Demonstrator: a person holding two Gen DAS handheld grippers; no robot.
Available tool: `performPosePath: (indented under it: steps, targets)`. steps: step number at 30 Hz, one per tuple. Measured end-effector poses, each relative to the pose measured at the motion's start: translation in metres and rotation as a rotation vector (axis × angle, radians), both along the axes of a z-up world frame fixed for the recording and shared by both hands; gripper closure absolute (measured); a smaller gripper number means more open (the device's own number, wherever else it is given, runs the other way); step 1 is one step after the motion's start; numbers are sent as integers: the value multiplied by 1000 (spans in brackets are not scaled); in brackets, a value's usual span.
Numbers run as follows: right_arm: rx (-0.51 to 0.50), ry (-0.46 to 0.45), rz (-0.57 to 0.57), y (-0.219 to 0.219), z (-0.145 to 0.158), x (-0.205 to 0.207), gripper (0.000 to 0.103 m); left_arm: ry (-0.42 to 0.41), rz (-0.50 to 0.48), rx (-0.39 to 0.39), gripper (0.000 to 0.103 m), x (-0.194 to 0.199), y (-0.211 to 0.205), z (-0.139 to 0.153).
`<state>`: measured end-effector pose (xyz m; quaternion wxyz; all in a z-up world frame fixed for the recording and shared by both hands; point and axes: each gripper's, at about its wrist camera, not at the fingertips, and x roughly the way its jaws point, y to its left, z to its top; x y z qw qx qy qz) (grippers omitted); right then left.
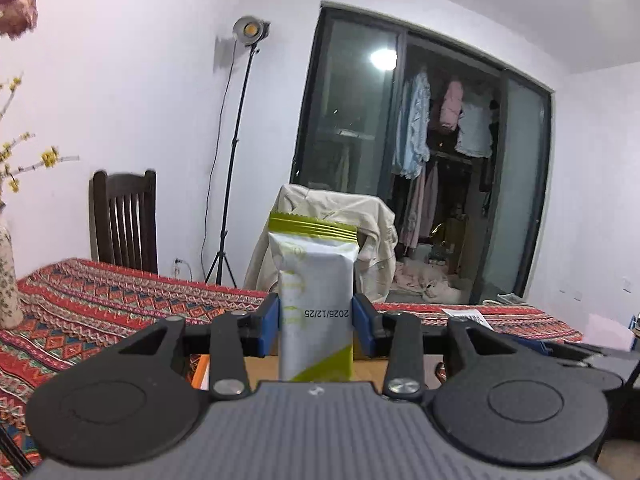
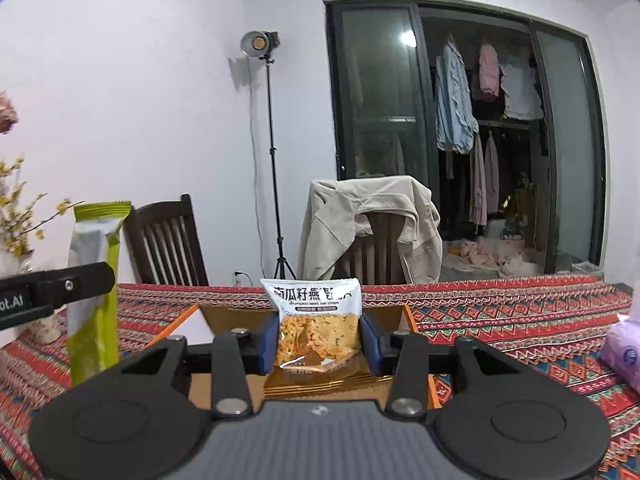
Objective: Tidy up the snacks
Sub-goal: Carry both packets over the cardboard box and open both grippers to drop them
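Observation:
My left gripper is shut on a tall white and green snack bar packet, held upright above the table. The same packet and the left gripper's finger show at the left of the right wrist view. My right gripper is shut on a crisp packet with a white top and clear window, held above an open cardboard box with orange-edged flaps. A bit of that box shows below the left gripper.
The table has a red patterned cloth. A purple tissue pack lies at right. A vase with yellow flowers stands at left. Two dark chairs stand behind, one draped with a beige jacket. A light stand is at the wall.

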<state>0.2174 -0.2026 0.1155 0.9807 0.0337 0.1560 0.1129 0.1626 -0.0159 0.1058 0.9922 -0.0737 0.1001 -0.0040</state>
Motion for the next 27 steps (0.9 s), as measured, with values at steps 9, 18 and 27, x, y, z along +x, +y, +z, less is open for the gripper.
performPosePath:
  steps: [9,18,27]
  targets:
    - [66,59,-11,-10,-40,44,61,53,78,-23,63,56,13,-29]
    - [27,110,-3,-1,-57,55,61,81,76,14,62,69,14,-49]
    - [18,100,-5,-1,-63,44,12,38,114,60,0,60,7,-54]
